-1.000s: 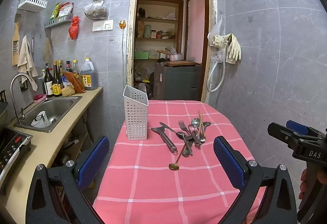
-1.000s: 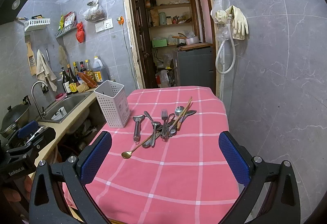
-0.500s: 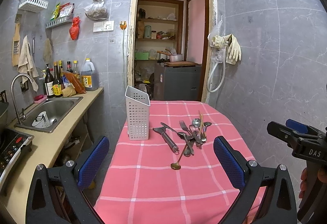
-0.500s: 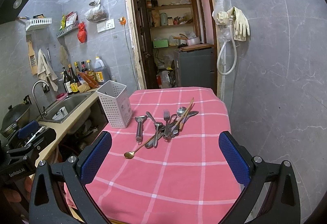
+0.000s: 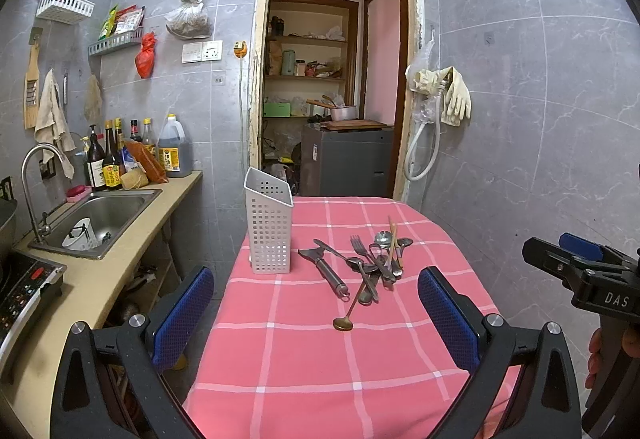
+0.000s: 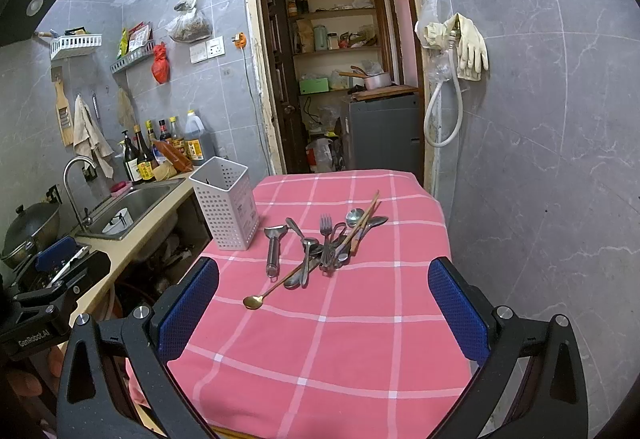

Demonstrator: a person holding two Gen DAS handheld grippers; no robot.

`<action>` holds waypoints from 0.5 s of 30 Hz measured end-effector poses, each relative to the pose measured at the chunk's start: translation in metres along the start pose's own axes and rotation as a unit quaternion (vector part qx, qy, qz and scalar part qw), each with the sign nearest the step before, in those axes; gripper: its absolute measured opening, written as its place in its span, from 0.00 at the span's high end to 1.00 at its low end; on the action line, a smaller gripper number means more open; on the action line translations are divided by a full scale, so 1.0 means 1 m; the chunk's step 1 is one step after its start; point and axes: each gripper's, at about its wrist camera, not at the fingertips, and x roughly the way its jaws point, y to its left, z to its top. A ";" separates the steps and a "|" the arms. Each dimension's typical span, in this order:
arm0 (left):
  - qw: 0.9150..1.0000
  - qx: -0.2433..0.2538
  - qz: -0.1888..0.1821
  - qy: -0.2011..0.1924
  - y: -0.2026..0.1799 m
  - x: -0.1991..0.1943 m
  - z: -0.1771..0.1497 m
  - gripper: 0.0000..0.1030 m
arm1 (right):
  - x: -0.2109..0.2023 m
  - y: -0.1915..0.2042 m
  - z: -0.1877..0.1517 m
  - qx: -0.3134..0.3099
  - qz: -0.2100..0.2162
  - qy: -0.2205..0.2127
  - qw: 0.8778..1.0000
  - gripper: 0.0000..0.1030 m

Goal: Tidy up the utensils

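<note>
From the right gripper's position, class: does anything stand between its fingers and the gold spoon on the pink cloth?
Nothing visible does. The right gripper is open, and only bare pink tablecloth lies between it and the gold spoon. The utensil pile and white holder sit farther back.

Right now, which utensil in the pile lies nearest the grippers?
The gold spoon: its bowl pokes out of the pile toward the cameras, the only gold piece among the steel cutlery.
</note>
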 end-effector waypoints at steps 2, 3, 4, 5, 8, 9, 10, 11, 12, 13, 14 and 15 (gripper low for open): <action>1.000 0.000 0.000 0.000 0.000 0.000 0.000 0.00 | 0.000 -0.001 0.000 0.000 0.000 0.000 1.000 0.01; 1.000 0.000 0.000 0.000 0.000 0.001 -0.001 0.00 | 0.000 0.000 0.000 0.000 0.000 -0.001 1.000 0.01; 1.000 0.000 0.000 0.000 0.000 0.000 0.000 0.00 | 0.000 0.000 0.000 0.000 0.000 -0.001 1.000 0.01; 1.000 0.000 0.000 0.000 0.000 0.000 0.000 0.00 | 0.000 -0.001 0.000 0.000 0.000 0.000 1.000 0.01; 1.000 0.000 0.000 0.000 0.000 0.001 0.000 0.00 | 0.000 -0.001 0.000 -0.001 0.001 -0.001 1.000 0.01; 1.000 0.000 0.000 0.000 0.000 0.001 0.000 0.00 | 0.000 0.000 0.000 -0.001 0.001 -0.001 1.000 0.01; 1.000 0.000 0.000 0.000 0.000 0.000 0.000 0.00 | 0.000 0.000 0.000 -0.001 0.001 -0.001 1.000 0.01; 1.000 0.001 0.000 0.000 0.000 0.001 0.000 0.00 | 0.001 0.009 -0.005 -0.001 0.001 -0.001 1.000 0.01; 1.000 0.001 0.000 0.000 0.000 0.001 0.000 0.00 | 0.001 0.008 -0.005 0.000 0.001 0.000 1.000 0.01; 1.000 0.001 0.000 0.000 0.000 0.000 0.000 0.00 | 0.001 0.008 -0.005 -0.001 0.001 -0.001 1.000 0.01; 1.000 0.001 0.000 0.000 0.000 0.000 0.000 0.00 | 0.001 0.008 -0.005 0.000 0.001 -0.001 1.000 0.01; 1.000 0.001 0.000 0.000 0.000 0.000 0.000 0.00 | 0.001 0.006 -0.005 0.000 0.001 -0.001 1.000 0.01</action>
